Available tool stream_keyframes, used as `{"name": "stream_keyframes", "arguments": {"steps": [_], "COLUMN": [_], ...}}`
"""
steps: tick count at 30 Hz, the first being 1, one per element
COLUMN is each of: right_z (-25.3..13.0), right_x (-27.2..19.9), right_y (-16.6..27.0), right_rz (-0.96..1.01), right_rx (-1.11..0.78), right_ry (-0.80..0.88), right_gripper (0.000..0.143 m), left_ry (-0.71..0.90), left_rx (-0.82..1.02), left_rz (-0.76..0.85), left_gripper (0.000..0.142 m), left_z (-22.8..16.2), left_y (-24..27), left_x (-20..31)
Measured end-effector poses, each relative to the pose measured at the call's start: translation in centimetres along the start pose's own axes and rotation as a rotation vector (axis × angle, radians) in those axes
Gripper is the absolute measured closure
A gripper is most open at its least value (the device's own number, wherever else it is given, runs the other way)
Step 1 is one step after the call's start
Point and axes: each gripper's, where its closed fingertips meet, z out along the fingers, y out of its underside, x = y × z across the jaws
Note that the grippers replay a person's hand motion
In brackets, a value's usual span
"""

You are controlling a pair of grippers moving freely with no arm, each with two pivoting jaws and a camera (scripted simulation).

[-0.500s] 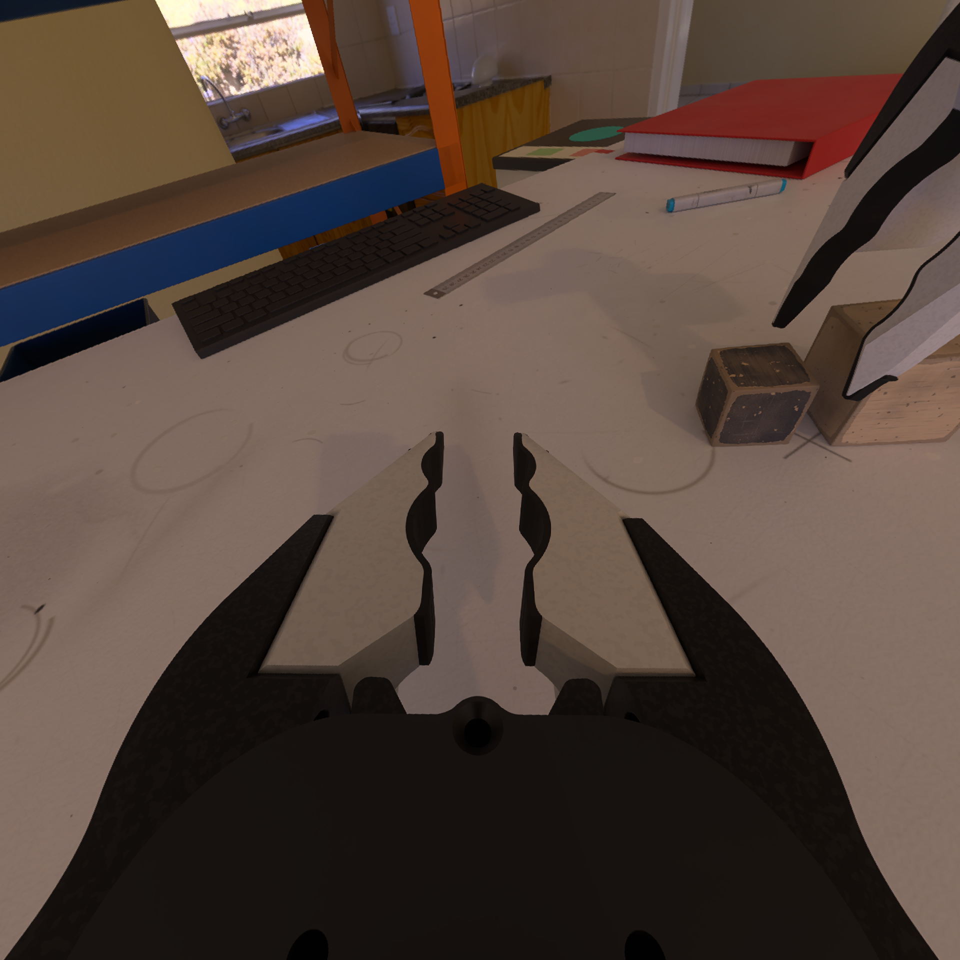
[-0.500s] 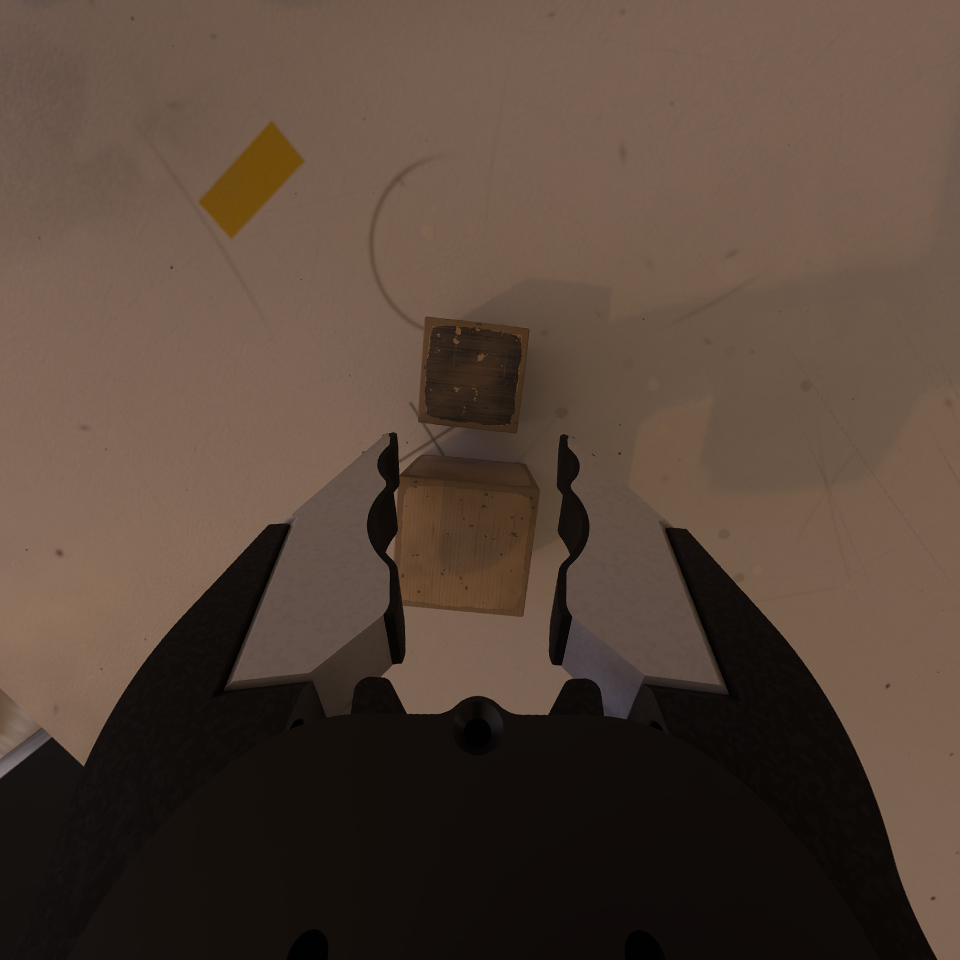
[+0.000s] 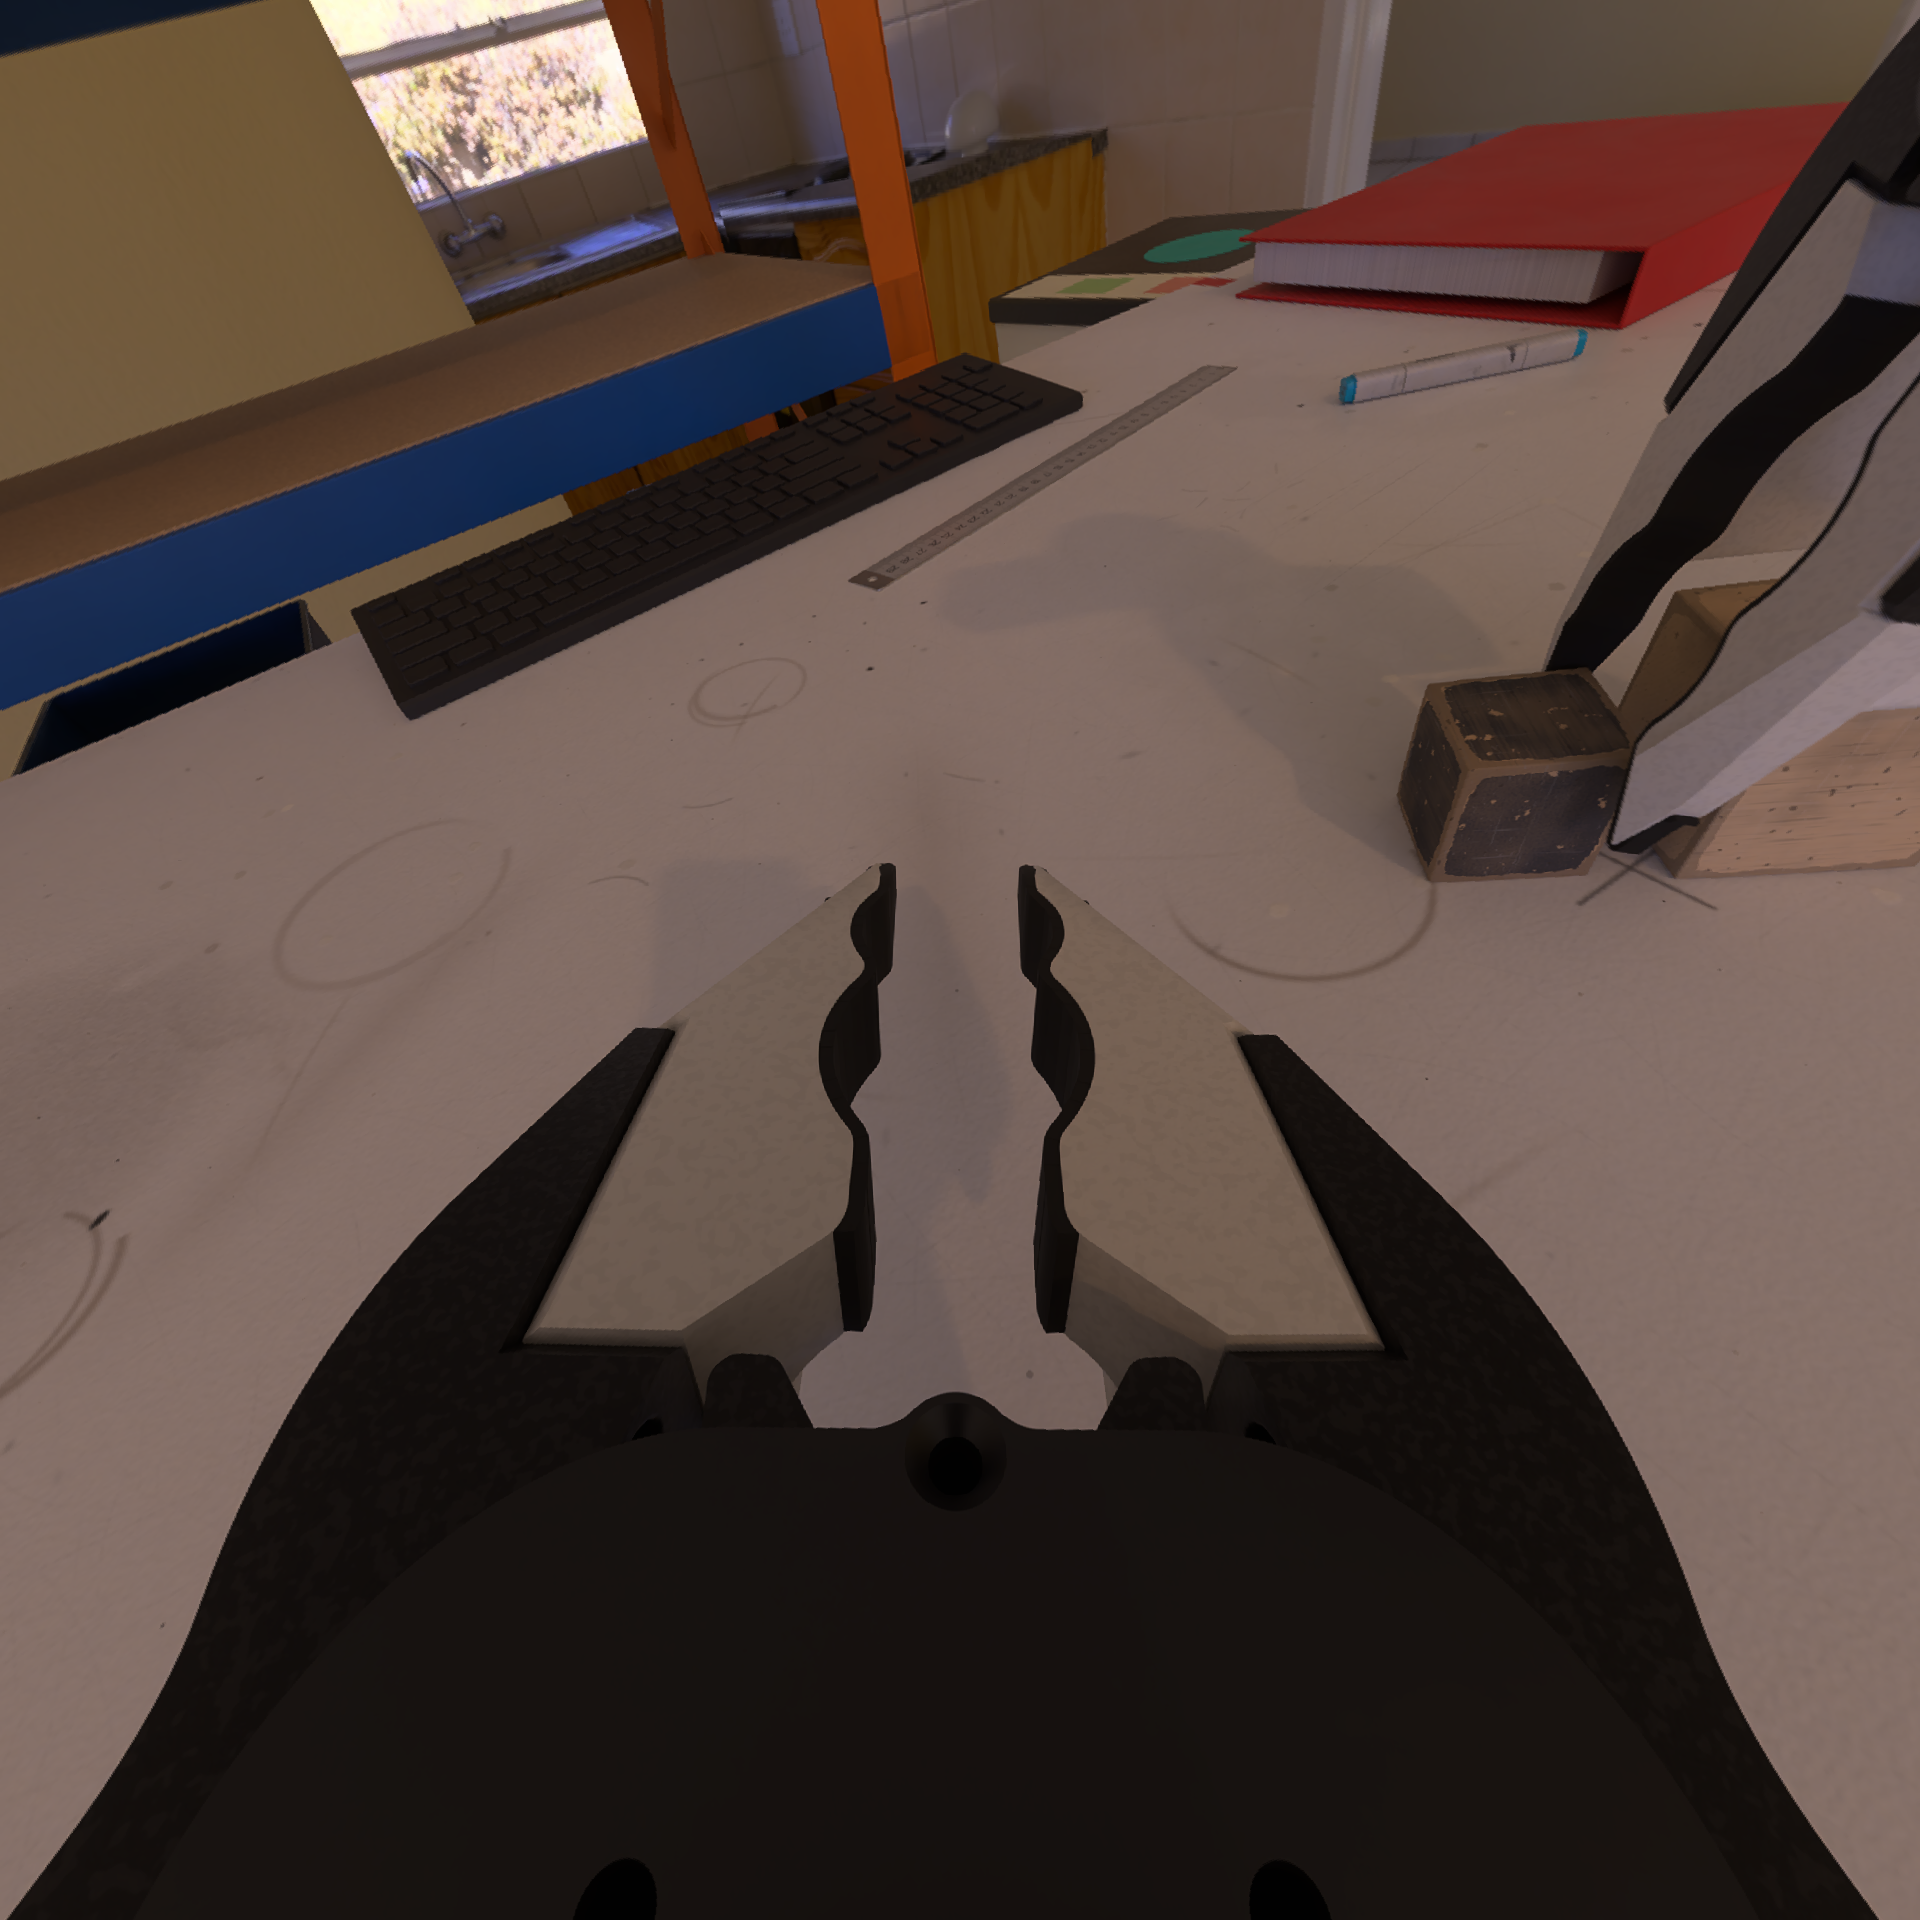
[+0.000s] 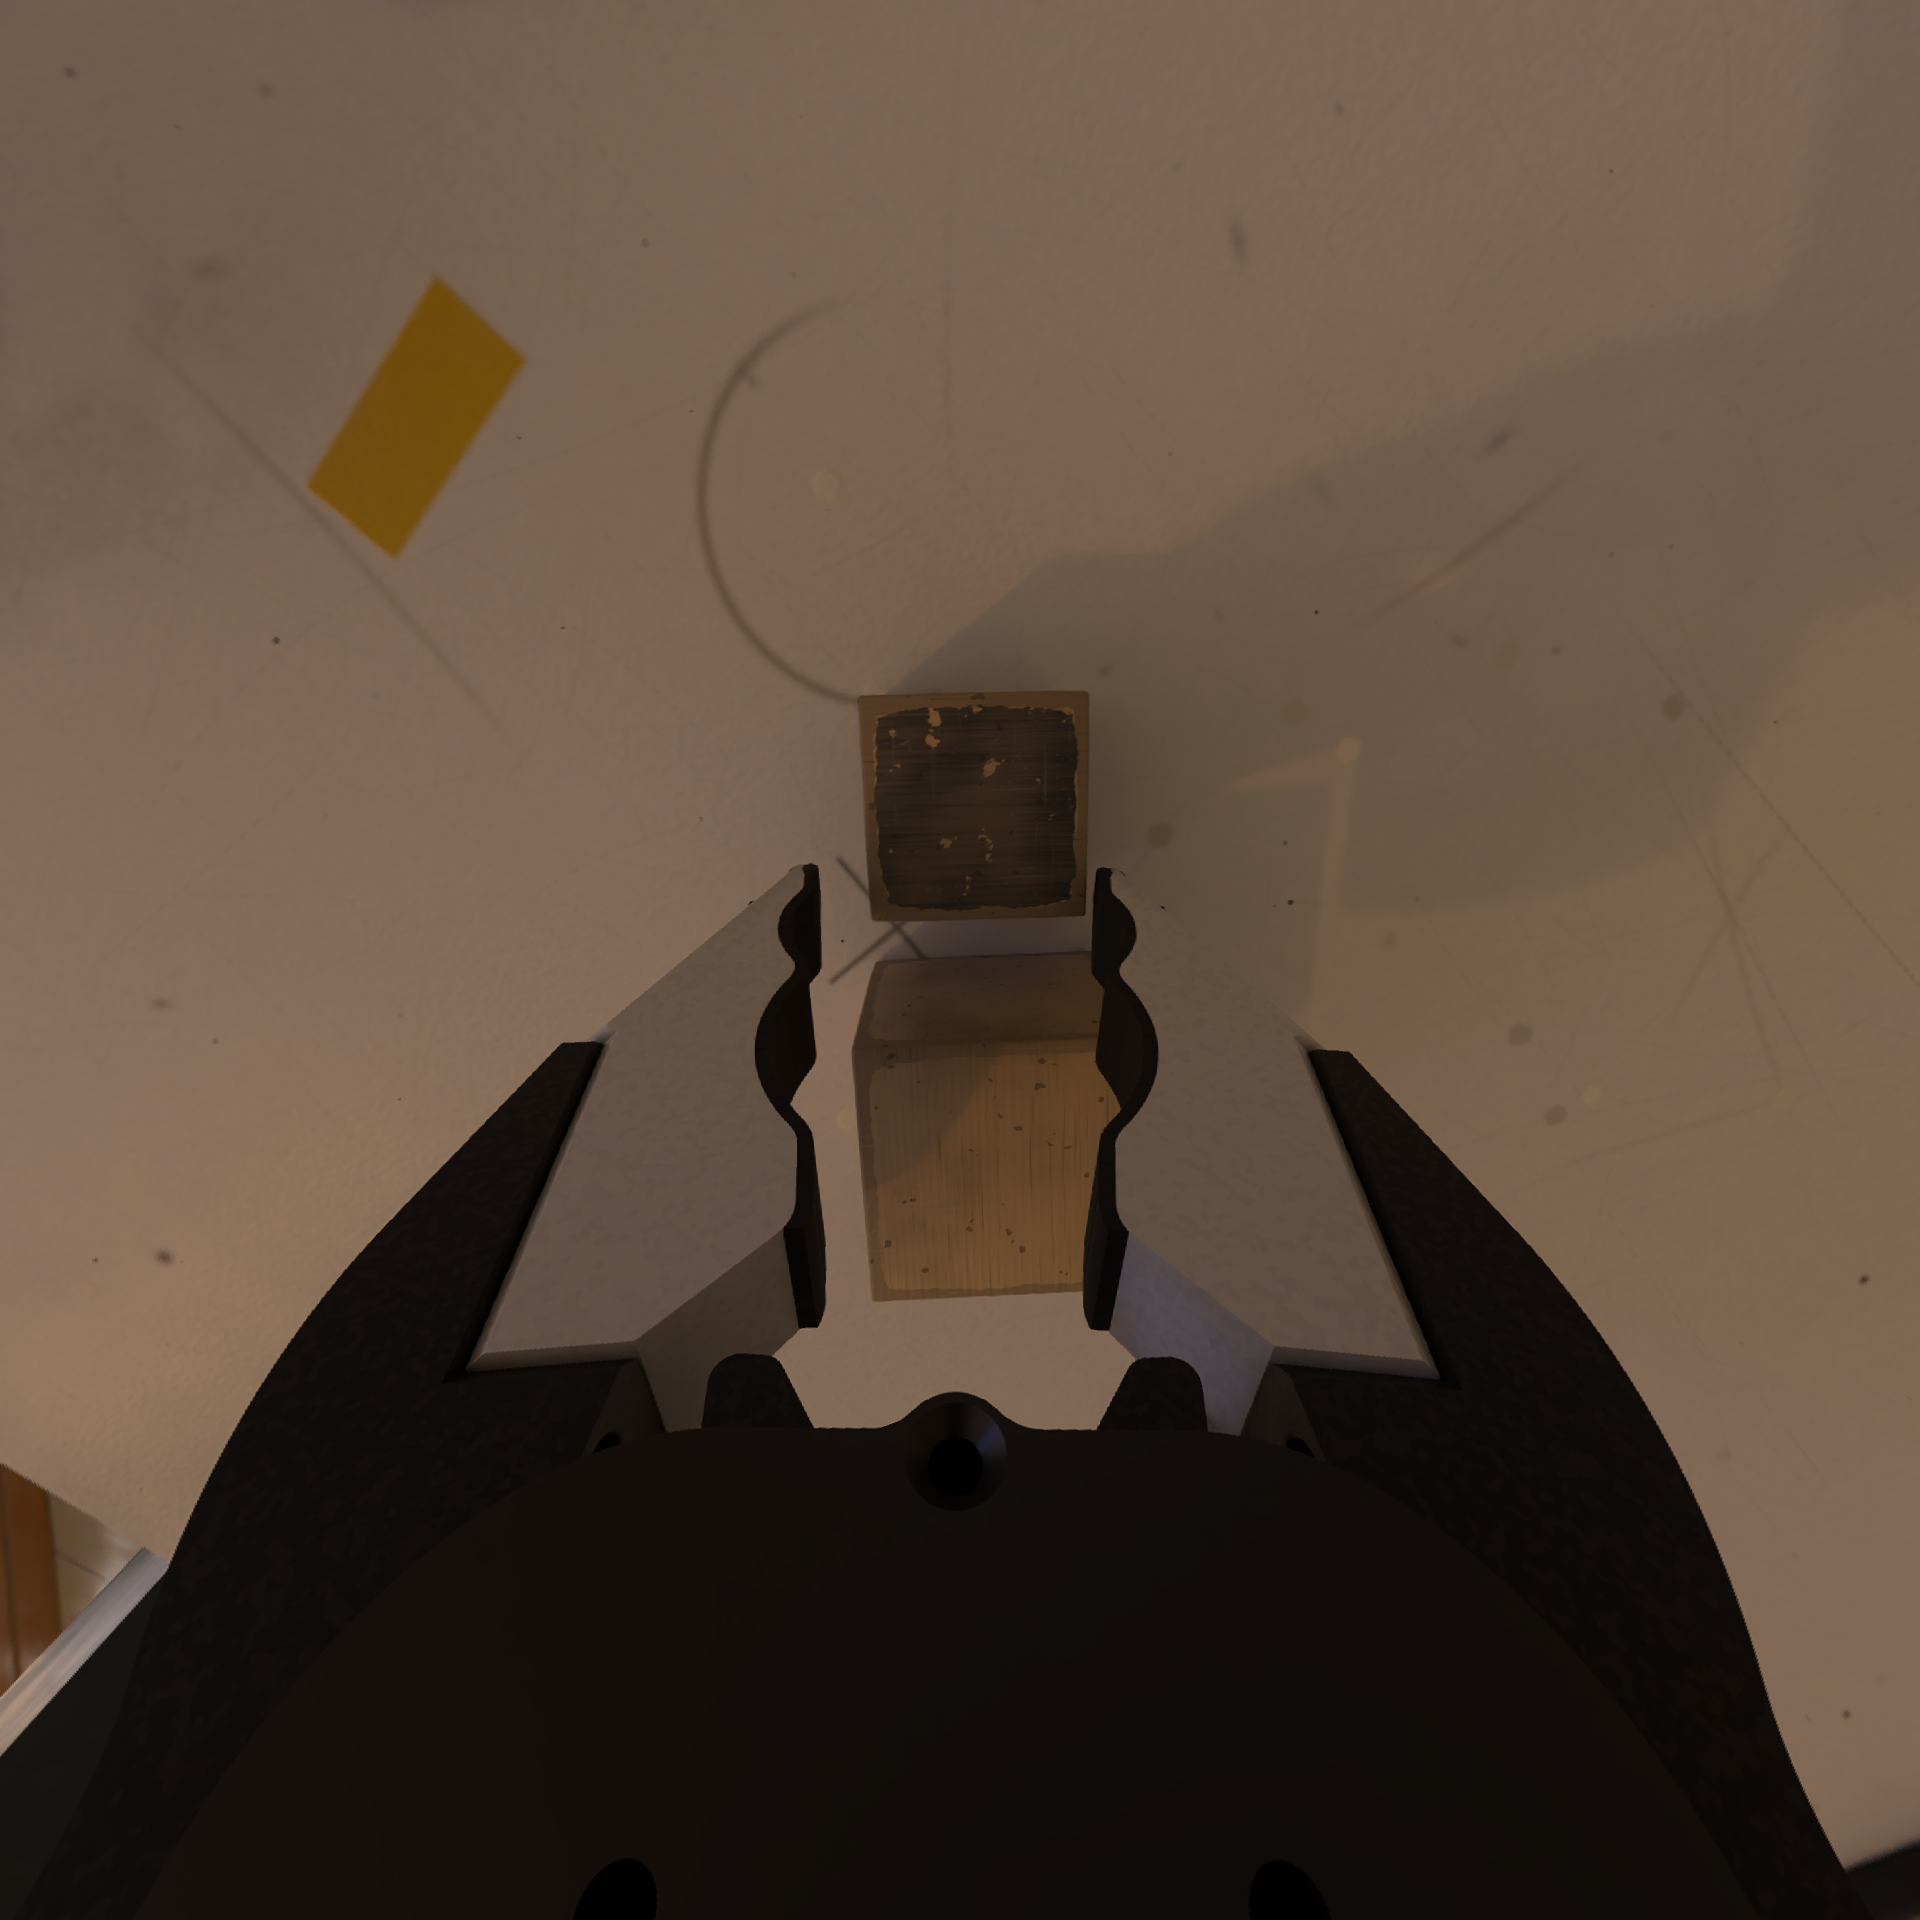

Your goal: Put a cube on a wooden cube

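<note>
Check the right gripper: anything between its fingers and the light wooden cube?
Nothing visible. The right gripper is open and straddles the light wooden cube, bare gap on both sides. The dark cube sits just beyond the fingertips, outside the jaws.

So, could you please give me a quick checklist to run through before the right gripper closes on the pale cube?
1. Right gripper open: ok.
2. Pale wooden cube between its fingers: ok.
3. Pads touching the cube's sides: cannot tell; a gap shows on one side.
4. Dark cube outside the fingers, apart from the pale cube: ok.
5. Left gripper empty and away from both cubes: ok.
6. Fingertips down at table level: cannot tell.
</note>
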Motion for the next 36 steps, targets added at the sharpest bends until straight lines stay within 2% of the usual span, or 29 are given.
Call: {"name": "stream_keyframes", "arguments": {"steps": [3,8,13,16,18,22,25,29,32,36], "right_z": [0.2,0.5,0.8,1.0,1.0,0.8,-0.9,-5.9,-8.9,-8.8], "right_x": [0.2,-0.2,-0.2,0.2,0.4,0.6,0.8,1.5,2.1,1.8], "right_y": [0.1,0.1,-0.2,-0.4,-0.5,-0.7,-1.3,-1.2,0.9,3.7], "right_rz": [-0.01,-0.045,-0.051,-0.056,-0.061,-0.072,-0.06,-0.043,-0.065,-0.099], "right_rx": [-0.031,-0.074,-0.091,-0.104,-0.101,-0.077,0.002,0.118,0.09,-0.02], "right_ry": [0.033,0.043,0.052,0.073,0.082,0.081,0.072,0.07,0.086,0.071], "right_gripper": [0.094,0.086,0.086,0.089,0.099,0.099,0.099,0.099,0.099,0.099], "left_ry": [0.004,0.002,-0.011,-0.015,-0.017,-0.02,-0.021,-0.022,-0.023,-0.026], "left_rx": [0.007,-0.006,-0.027,-0.037,-0.038,-0.036,-0.034,-0.037,-0.05,-0.068], "left_rz": [0.0,-0.002,0.002,0.007,0.009,0.002,-0.001,0.005,0.012,0.034], "left_gripper": [0.12,0.121,0.122,0.122,0.122,0.123,0.123,0.123,0.123,0.123], "left_z": [-0.1,-0.1,0.0,0.0,0.0,0.0,0.0,0.0,0.1,0.3], "left_y": [-0.1,0.1,0.4,0.5,0.5,0.5,0.4,0.5,0.6,0.8], "left_x": [0.0,0.0,-0.1,-0.1,-0.1,-0.2,-0.2,-0.2,-0.1,0.1]}}
